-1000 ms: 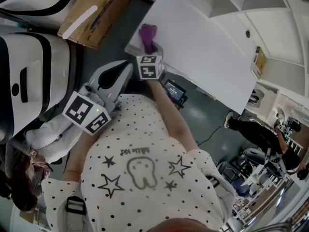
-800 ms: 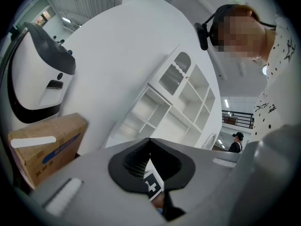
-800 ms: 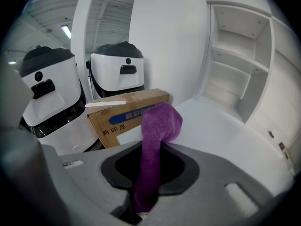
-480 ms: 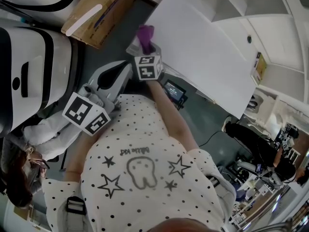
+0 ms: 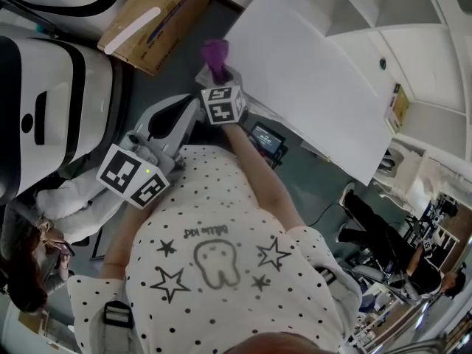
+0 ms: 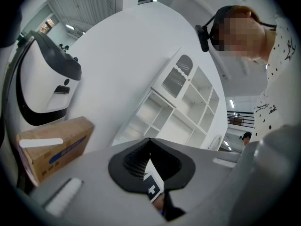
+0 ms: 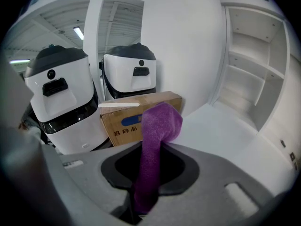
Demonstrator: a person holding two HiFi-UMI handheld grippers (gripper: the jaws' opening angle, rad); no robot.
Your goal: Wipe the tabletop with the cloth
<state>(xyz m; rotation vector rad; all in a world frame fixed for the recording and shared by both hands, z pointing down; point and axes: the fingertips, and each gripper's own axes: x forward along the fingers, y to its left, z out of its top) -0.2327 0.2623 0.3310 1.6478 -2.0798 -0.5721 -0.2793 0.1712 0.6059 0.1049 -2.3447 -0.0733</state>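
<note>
My right gripper [image 5: 219, 76] is shut on a purple cloth [image 5: 215, 54], which sticks up out of its jaws just off the near left corner of the white tabletop [image 5: 310, 72]. In the right gripper view the cloth [image 7: 157, 131] rises through the jaws of the right gripper [image 7: 155, 147], with the tabletop [image 7: 221, 126] behind to the right. My left gripper [image 5: 193, 103] hangs lower left, beside my body, jaws together and empty. The left gripper [image 6: 150, 142] points up towards shelving.
A cardboard box [image 5: 151, 21] and white-and-black machines [image 5: 44, 102] stand left of the table. White shelving [image 7: 254, 69] lines the wall beyond it. A small black device with a screen [image 5: 265, 137] sits below the table's edge. People stand far off at right [image 5: 383, 227].
My right gripper with the cloth has shifted slightly left, off the table corner. The left gripper has barely moved.
</note>
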